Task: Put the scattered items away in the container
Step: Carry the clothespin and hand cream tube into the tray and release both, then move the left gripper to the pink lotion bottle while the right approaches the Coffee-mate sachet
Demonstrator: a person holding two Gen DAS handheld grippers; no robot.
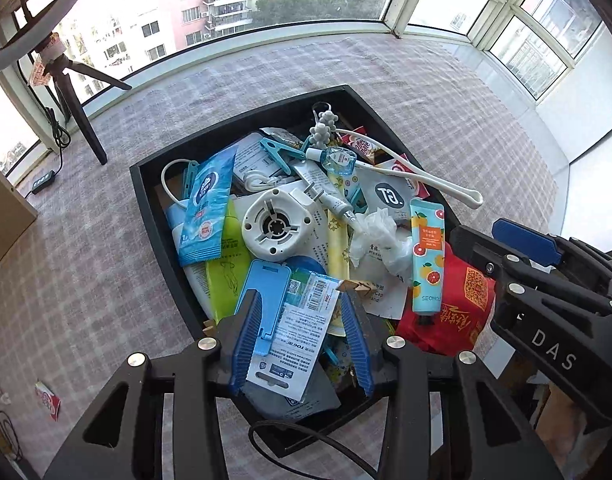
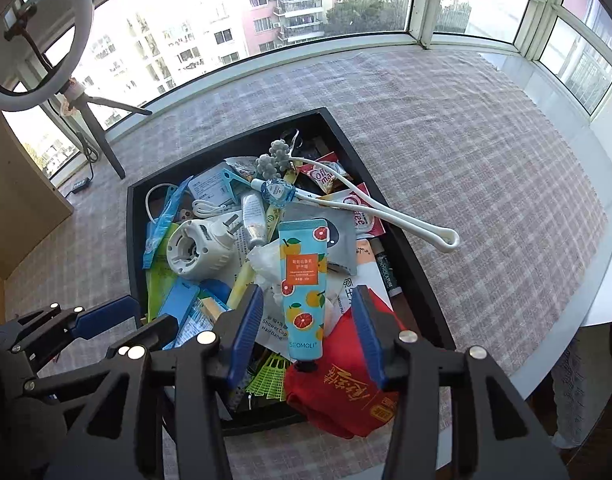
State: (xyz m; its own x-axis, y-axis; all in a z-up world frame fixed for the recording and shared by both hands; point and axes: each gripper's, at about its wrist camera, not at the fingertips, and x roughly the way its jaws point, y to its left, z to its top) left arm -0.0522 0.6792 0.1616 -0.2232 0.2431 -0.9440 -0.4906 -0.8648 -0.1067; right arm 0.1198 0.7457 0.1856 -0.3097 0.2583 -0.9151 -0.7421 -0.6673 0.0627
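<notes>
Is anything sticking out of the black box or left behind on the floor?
Yes. The long white looped stick pokes out over the black tray's right rim instead of lying inside. A red pouch spills over the near edge. One small red packet lies alone on the checked cloth, outside the tray.

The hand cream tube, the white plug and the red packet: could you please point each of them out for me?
Hand cream tube (image 2: 303, 292): right wrist view, middle of its printed body.
White plug (image 1: 276, 224): left wrist view, its round face.
Red packet (image 1: 454, 312): left wrist view, its red front, beside the tube's cap.
</notes>
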